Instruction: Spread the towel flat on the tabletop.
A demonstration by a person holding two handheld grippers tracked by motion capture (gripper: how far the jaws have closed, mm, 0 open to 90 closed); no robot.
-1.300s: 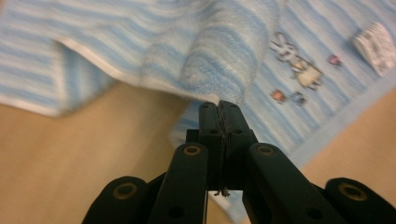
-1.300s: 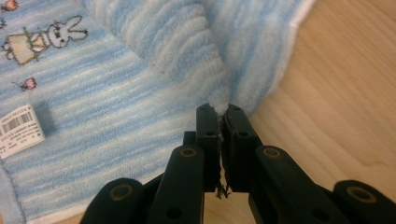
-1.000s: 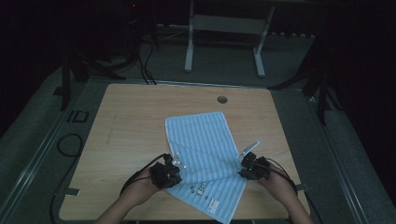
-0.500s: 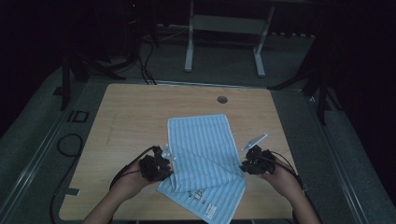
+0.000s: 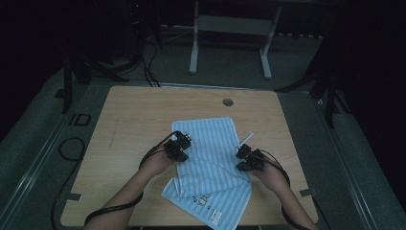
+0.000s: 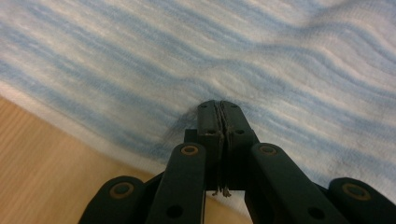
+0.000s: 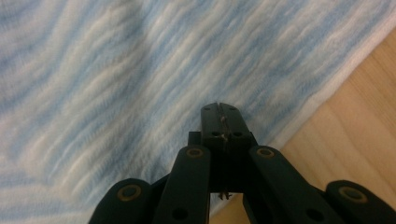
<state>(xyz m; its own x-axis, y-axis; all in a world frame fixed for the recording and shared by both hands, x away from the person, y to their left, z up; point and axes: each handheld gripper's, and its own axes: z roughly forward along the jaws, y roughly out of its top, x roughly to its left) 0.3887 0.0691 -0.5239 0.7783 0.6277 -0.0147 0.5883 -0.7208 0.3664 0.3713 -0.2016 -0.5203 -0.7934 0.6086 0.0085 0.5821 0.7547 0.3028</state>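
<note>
A blue-and-white striped towel [image 5: 210, 163] lies on the wooden table [image 5: 134, 120], creased across its middle, with its printed near corner [image 5: 213, 211] towards the person. My left gripper [image 5: 186, 140] rests at the towel's left edge. In the left gripper view its jaws [image 6: 218, 108] have just been closing and now stand together, the tip pressing a small dent into the towel [image 6: 261, 51]. My right gripper [image 5: 241, 152] sits at the towel's right edge. Its jaws [image 7: 219, 109] have just been closing too and are shut over the towel [image 7: 116, 74]. No cloth shows between either pair.
A round cable hole [image 5: 228, 102] sits in the table's far middle. Bare wood [image 6: 42, 168] lies beside the towel's hem, and more bare wood [image 7: 355, 135] on the right side. Metal table legs [image 5: 194, 43] and cables [image 5: 148, 62] stand on the floor beyond.
Both hands moved away from the person and inward along the towel's edges, the left farther. The towel's middle is now bunched into a crease, and its near part has shifted.
</note>
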